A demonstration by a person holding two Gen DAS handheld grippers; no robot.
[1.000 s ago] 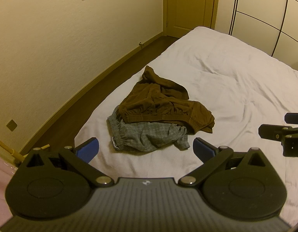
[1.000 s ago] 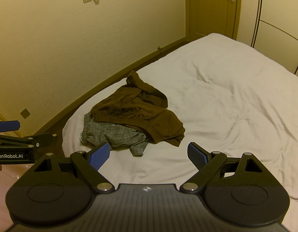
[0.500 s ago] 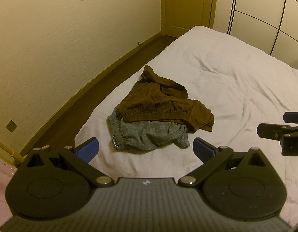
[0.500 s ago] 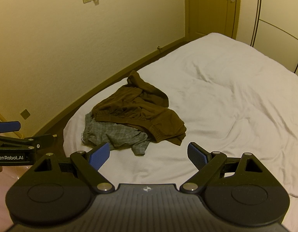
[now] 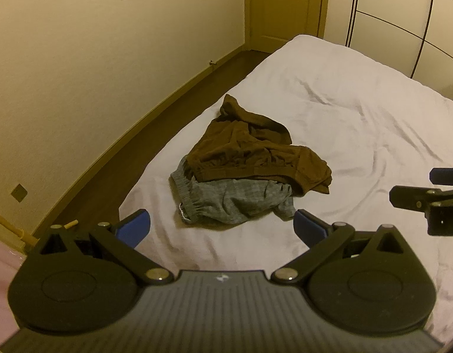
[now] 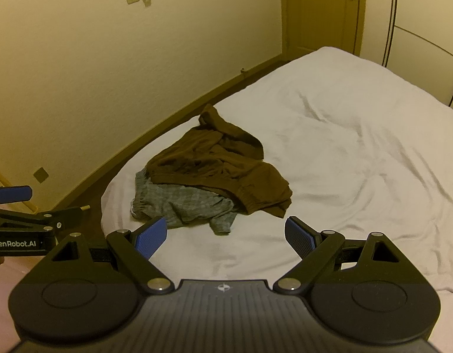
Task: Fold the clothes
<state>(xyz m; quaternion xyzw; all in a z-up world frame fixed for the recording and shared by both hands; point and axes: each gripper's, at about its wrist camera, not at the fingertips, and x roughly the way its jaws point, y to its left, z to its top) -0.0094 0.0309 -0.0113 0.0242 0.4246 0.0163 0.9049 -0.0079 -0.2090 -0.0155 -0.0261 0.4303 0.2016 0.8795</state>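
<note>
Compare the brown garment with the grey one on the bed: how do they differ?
The brown garment lies on top; the grey garment is partly buried under it. Brown looks plain, grey faintly patterned. Brown's heap spreads wider and reaches farther up the bed. Both are crumpled, unfolded and untouched by either gripper.

Both of my grippers are the same matte black build: my left gripper (image 5: pixel 222 226) and my right gripper (image 6: pixel 225 234) each have a grey ribbed center plate with a tiny white logo, flanked by two big round black housings with a circle pressed into each. Angled black link arms run forward, pinned with shiny silver screws, plus triangular cutouts further out. The finger pads (image 6: pixel 151 236) are bright blue with a fine dotted texture. The left one's side reads "GenRobot.AI" in white.
</note>
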